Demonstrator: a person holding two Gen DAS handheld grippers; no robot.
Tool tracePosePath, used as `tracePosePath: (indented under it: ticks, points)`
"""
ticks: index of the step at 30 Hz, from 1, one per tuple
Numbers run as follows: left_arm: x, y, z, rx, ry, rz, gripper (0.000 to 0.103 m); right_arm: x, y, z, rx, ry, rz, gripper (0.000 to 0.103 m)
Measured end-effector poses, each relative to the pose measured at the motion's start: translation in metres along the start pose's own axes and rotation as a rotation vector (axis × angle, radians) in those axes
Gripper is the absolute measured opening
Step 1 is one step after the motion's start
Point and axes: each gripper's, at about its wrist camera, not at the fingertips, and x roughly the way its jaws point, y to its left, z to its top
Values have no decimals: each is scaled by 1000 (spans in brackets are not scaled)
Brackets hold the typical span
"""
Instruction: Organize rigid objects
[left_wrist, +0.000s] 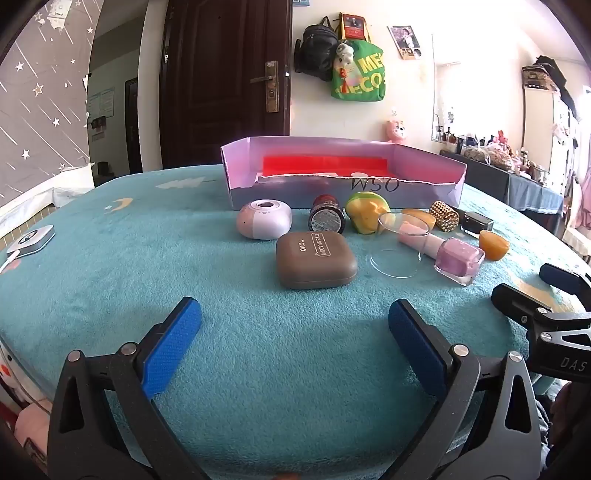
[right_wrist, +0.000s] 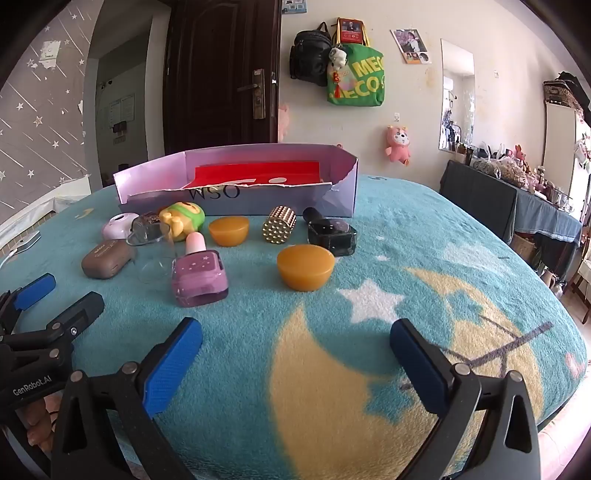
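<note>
Left gripper (left_wrist: 294, 321) and right gripper (right_wrist: 296, 341): fingers wide, empty, hovering over blanket (left_wrist: 110, 258); box (left_wrist: 343, 192) beyond.

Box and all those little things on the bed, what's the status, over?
Both grippers, left and right, open, empty. Box holds only a red sheet; the case, bottle and the rest lie outside it. Nothing in the way.

A home: bags (left_wrist: 341, 59) hung by door (left_wrist: 225, 74) (bedroom-like).
</note>
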Motion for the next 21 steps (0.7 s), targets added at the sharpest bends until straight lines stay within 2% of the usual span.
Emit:
tracePosePath:
  ticks: [21]
  points:
    - [0,0,0,2,-1,1,103,0,0,0,-1,2,-1,103]
